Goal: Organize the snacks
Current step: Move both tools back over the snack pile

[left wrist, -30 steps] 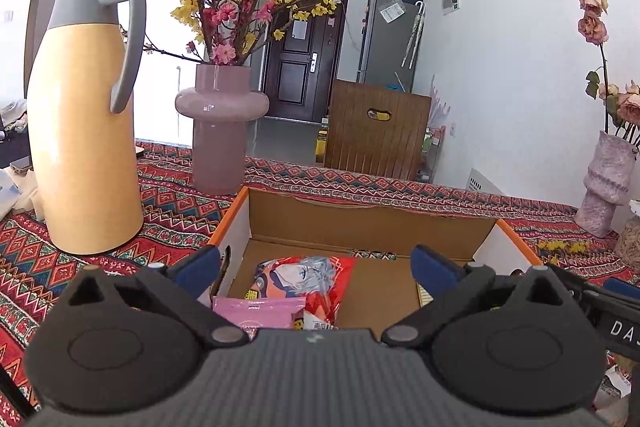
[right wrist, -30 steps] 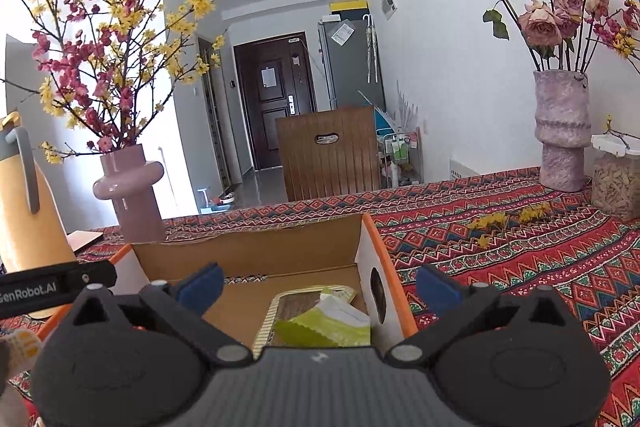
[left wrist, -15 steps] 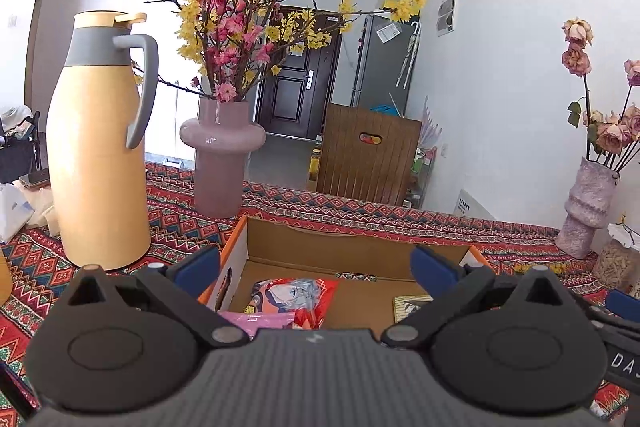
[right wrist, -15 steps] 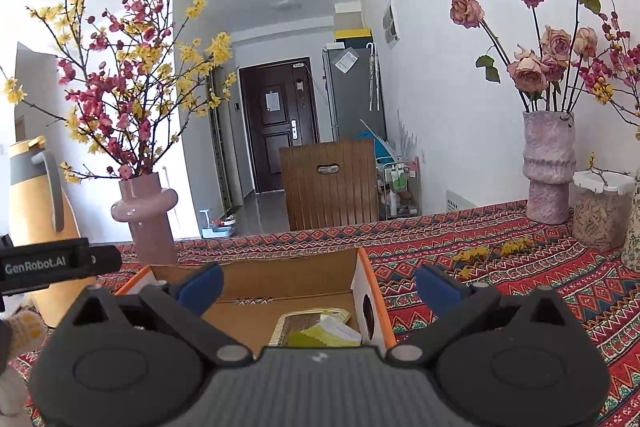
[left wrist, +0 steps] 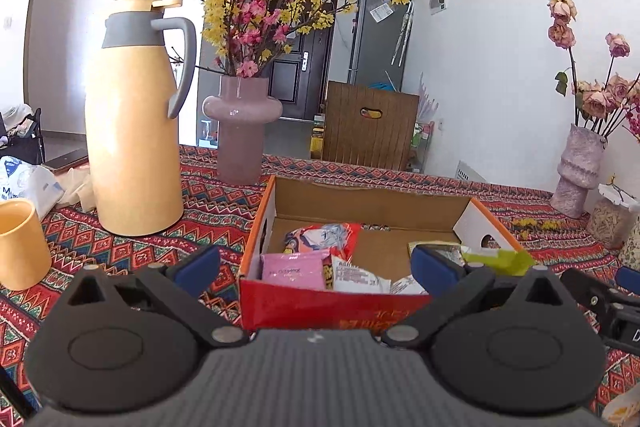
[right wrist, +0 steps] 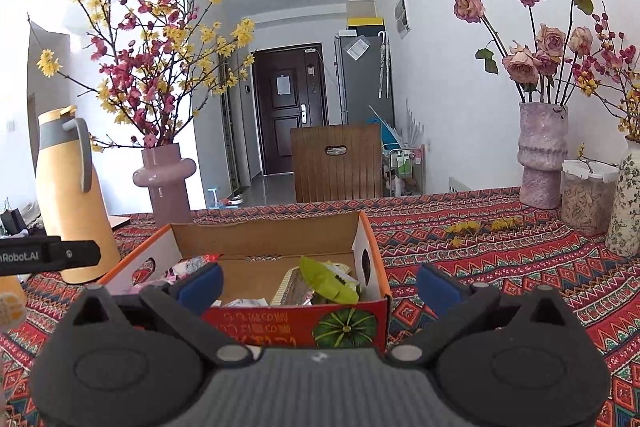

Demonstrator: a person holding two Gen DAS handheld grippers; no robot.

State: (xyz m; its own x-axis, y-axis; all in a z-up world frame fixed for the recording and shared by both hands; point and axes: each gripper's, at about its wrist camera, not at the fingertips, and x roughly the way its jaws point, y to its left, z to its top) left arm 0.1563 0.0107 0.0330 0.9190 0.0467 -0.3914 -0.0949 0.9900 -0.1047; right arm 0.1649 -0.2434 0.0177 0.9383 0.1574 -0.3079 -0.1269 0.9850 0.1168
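An open cardboard box point(left wrist: 372, 197) with a red front stands on the patterned tablecloth, seen also in the right wrist view point(right wrist: 264, 233). Inside lie a red anime-print packet point(left wrist: 324, 237), a pink packet point(left wrist: 294, 269), white packets point(left wrist: 360, 277) and a lime-green packet point(left wrist: 496, 259), which also shows in the right wrist view point(right wrist: 326, 281). My left gripper point(left wrist: 314, 267) is open and empty, just in front of the box. My right gripper point(right wrist: 318, 285) is open and empty, in front of the box's right half.
A tall yellow thermos jug point(left wrist: 134, 131) and a yellow cup point(left wrist: 20, 243) stand left of the box. A mauve vase of blossoms point(left wrist: 242, 135) stands behind it. A rose vase point(right wrist: 542, 161), a jar point(right wrist: 586, 197) and a patterned vase point(right wrist: 626, 205) stand at right.
Both grippers have pulled back and up from over the box; its red front face now shows. Both stay open and empty.
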